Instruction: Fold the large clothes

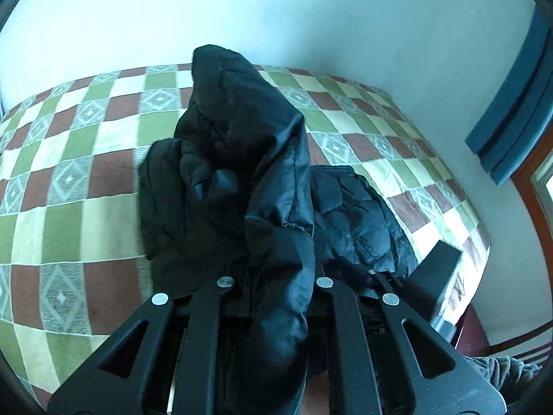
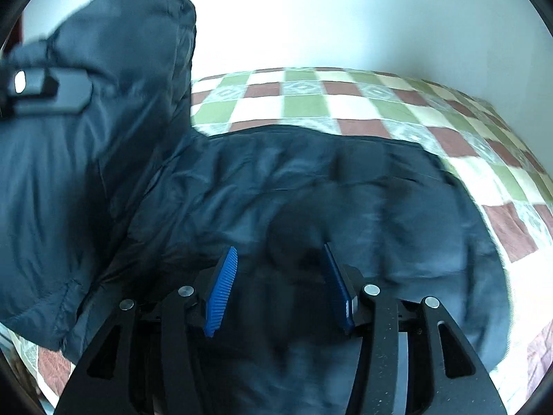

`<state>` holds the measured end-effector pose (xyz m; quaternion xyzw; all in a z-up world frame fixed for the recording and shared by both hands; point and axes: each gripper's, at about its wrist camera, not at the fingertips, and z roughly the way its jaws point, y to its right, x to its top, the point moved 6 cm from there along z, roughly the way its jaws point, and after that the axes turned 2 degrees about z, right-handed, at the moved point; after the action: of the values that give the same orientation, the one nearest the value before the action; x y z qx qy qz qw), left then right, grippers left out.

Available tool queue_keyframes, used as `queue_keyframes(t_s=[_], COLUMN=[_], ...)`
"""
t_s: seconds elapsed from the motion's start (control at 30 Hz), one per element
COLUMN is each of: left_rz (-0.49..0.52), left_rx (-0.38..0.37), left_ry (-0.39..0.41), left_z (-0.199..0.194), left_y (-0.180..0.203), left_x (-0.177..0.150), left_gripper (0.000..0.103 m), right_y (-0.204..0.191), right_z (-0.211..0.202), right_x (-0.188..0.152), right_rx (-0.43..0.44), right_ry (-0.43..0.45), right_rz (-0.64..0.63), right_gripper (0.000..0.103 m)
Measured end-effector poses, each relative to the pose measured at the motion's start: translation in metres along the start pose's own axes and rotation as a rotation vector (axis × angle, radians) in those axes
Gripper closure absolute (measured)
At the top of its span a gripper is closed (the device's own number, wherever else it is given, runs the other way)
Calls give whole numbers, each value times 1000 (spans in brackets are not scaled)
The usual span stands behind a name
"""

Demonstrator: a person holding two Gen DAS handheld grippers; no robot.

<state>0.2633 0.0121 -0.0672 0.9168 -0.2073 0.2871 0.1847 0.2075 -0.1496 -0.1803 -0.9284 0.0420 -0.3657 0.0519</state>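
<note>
One dark padded jacket (image 2: 311,190) lay on the bed (image 1: 69,180), the single piece of furniture carrying it, under a checked green, brown and cream cover. A pale wall (image 1: 311,17) stood behind the bed; a blue curtain (image 1: 511,110) and a wooden window frame (image 1: 528,186) lay to its right. The left claw (image 1: 273,273) was clamped on a fold of the jacket, held above the bed, which blocked most of its view. The right claw (image 2: 280,287) stood apart over the jacket's flat part, its two blue pads (image 2: 221,290) gripping nothing.
</note>
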Motion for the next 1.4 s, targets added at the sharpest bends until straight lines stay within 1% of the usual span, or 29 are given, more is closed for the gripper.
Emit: queue_keyframes(t_s=[0.13,0.27,0.37,0.47,0.57,0.63,0.7,0.77,0.83,0.93,1.0,1.07,1.13,1.17,1.23,1.3,1.33,1.4], left_rz=[65,87,110,119,113,106,123,126,101,94,99,94,98,98,87,65,54,40], left_rx=[26,52,73,76,76,81,105,117,114,120,111,102,94,96,97,95,105,151], left_ry=[-26,-51,-72,-88,-81,-78,-73,-59,-45,-17,13,39,57,67,94,132,159,199], left_z=[29,63,90,114,131,138,141,137,131,117,105,93,81,72,54,32,18,-1], left_y=[40,72,94,110,120,122,125,127,124,124,126,129,132,132,129,121,113,97], left_x=[-3,-9,-18,-28,-35,-39,-42,-41,-39,-38,-37,-36,-34,-33,-32,-31,-30,-30], left_gripper=[90,90,90,90,90,90,90,90,89,79,56,48,46,43,41,35,34,31], right_y=[37,73,99,125,141,148,151,153,153,155,158,156,154,153,150,144,139,131], right_z=[-13,-23,-29,-31,-30,-27,-29,-32,-35,-39,-41,-44,-49,-51,-56,-64,-67,-74], right_x=[-3,-8,-12,-17,-24,-28,-31,-31,-30,-28,-25,-22,-20,-18,-14,-8,-5,3], right_rx=[-11,-27,-43,-58,-65,-62,-55,-48,-41,-38,-42,-44,-48,-47,-40,-30,-23,6], right_ry=[4,0,1,-5,-17,-31,-37,-36,-35,-28,-22,-18,-12,-9,0,14,19,28], right_rz=[52,101,142,181,207,219,227,234,242,247,244,241,237,234,226,221,218,218], right_gripper=[52,52,47,47,47,47,47,47,47,47,47,47,47,47,47,47,47,45])
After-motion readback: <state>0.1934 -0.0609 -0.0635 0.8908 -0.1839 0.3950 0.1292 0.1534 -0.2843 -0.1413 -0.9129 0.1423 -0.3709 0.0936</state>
